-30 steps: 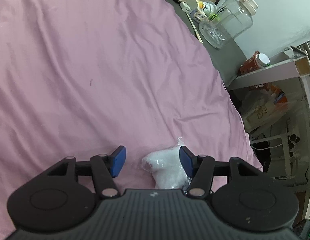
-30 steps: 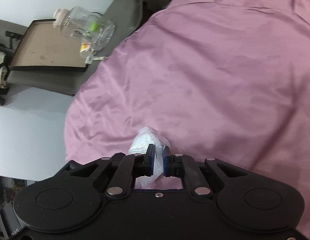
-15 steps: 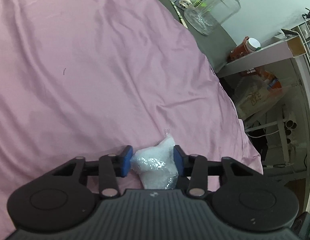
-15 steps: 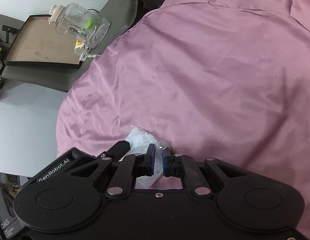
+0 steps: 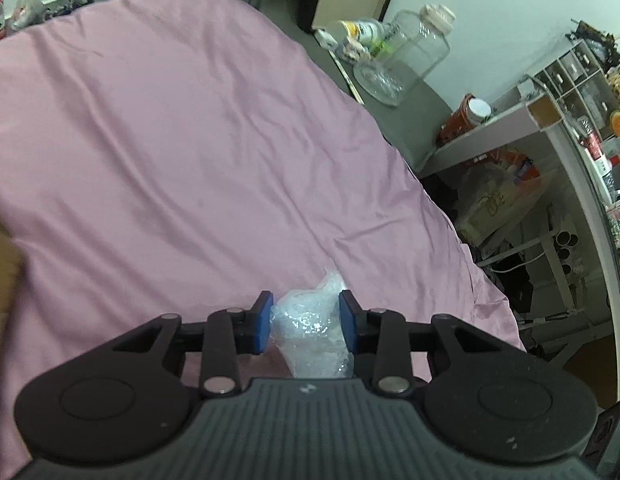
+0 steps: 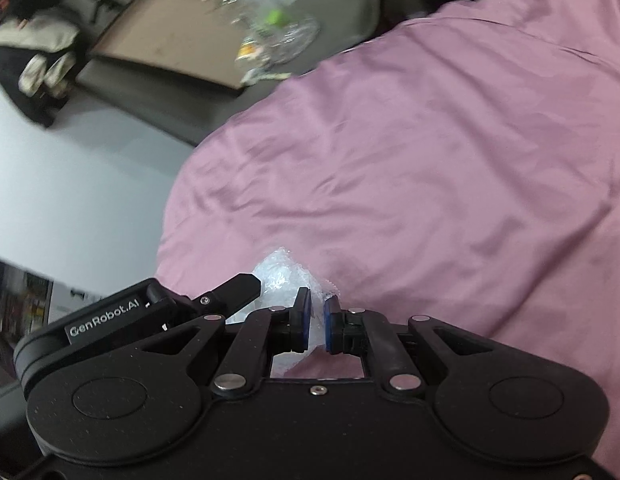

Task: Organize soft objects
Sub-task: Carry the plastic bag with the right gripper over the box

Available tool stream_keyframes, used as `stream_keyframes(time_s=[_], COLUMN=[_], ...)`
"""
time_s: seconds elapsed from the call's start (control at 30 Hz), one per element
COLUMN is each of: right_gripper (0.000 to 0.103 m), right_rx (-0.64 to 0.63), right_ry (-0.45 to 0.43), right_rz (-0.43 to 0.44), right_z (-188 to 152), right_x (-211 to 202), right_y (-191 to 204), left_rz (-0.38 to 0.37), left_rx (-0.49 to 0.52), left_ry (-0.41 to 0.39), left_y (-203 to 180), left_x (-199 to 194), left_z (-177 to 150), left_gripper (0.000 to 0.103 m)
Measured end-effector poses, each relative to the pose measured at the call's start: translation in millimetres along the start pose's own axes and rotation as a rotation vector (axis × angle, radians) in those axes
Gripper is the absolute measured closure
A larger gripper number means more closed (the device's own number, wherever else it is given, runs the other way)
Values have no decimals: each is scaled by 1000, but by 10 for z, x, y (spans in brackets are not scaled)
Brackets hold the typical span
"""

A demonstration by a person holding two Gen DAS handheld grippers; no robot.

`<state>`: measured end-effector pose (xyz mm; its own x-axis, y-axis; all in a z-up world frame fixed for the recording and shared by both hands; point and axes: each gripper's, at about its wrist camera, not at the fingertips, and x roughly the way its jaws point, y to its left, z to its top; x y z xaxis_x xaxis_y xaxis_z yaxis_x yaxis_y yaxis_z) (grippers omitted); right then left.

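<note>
A crinkled clear plastic bag (image 5: 314,344) with white filling hangs just above the pink bedsheet (image 5: 190,140). My left gripper (image 5: 306,322) has the bag between its blue pads; its jaws are closing and both pads press the bag's sides. In the right wrist view my right gripper (image 6: 316,320) is shut on a thin edge of the same bag (image 6: 278,276). A black finger of the left gripper (image 6: 238,288) shows just left of it. The sheet (image 6: 430,180) spreads ahead and to the right.
A big glass jar (image 5: 406,60) and bottles lie on a grey surface past the bed's far edge. A shelf (image 5: 490,128) with a red tin and bags (image 5: 498,204) below stands right. A brown framed board (image 6: 166,36) lies beyond the bed.
The left jaws have narrowed from wide apart until both pads touch the bag. Both grippers have risen with the bag, and more of the room shows beyond the bed.
</note>
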<state>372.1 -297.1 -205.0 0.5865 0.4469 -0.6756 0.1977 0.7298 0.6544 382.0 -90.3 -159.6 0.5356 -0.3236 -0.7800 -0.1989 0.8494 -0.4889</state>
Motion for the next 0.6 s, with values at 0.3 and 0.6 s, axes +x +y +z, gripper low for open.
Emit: stream_keyframes(time_s=[0.3,0.6], right_gripper=[97,97], right_rx=[-118,-181], right_ry=[5,27], right_rz=[87,143], right_z=[-296,-766], right_x=[-293,-410], right_y=[426,731], left_rz=[-7,1], left_rx=[30,33], left_ry=[-60,-78], left_y=[222,545], left_x=[-658,-1168], left_z=[-67,-157], left_gripper=[69,69])
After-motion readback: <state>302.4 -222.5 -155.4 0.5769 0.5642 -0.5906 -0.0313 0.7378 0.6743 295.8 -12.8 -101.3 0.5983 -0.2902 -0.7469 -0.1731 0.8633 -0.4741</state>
